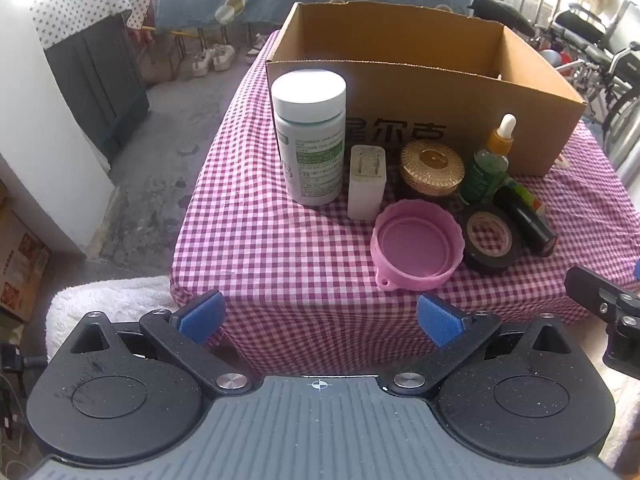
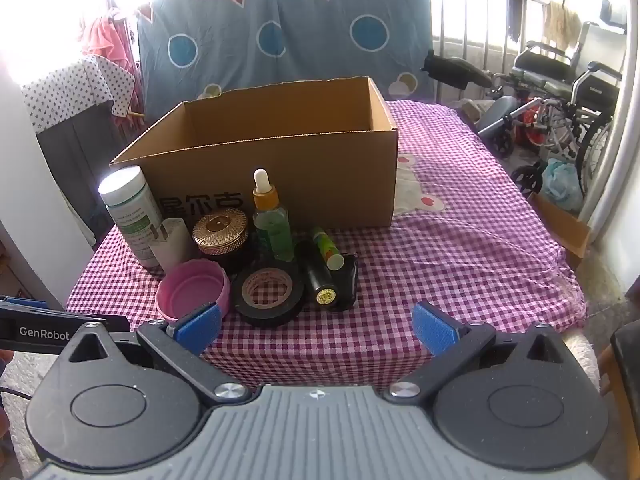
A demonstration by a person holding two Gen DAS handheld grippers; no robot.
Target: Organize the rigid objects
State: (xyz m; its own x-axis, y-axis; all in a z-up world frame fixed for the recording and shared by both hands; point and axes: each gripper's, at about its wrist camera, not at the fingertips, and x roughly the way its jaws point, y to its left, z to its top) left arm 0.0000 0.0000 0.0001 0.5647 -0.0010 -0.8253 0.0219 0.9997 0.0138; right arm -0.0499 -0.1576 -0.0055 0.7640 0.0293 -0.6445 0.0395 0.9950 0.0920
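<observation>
Both grippers were spread wide and held nothing: left gripper [image 1: 320,318] low centre of its view, right gripper [image 2: 316,328] likewise, both short of the cluster. The items sat bunched on the checked tablecloth [image 1: 280,260], mid-frame, against the front wall of the open cardboard box [image 1: 420,92], all outside it. Risks, as a judgement: the tall white pill bottle [image 1: 310,136] stood upright touching the white plug adapter [image 1: 366,184], so a sideways nudge could topple either. The dropper bottle [image 1: 486,164] looked top-heavy. The black tube [image 2: 320,276] and green stick [image 2: 328,250] lay on their sides and could roll. The pink collapsible cup [image 1: 416,246] touched the black tape roll [image 1: 490,236], so closing on one might drag the other. Writing: "GenRobot" on the gripper at left edge of the right view; Chinese characters on the box front, partly hidden; bottle label too small to read.
</observation>
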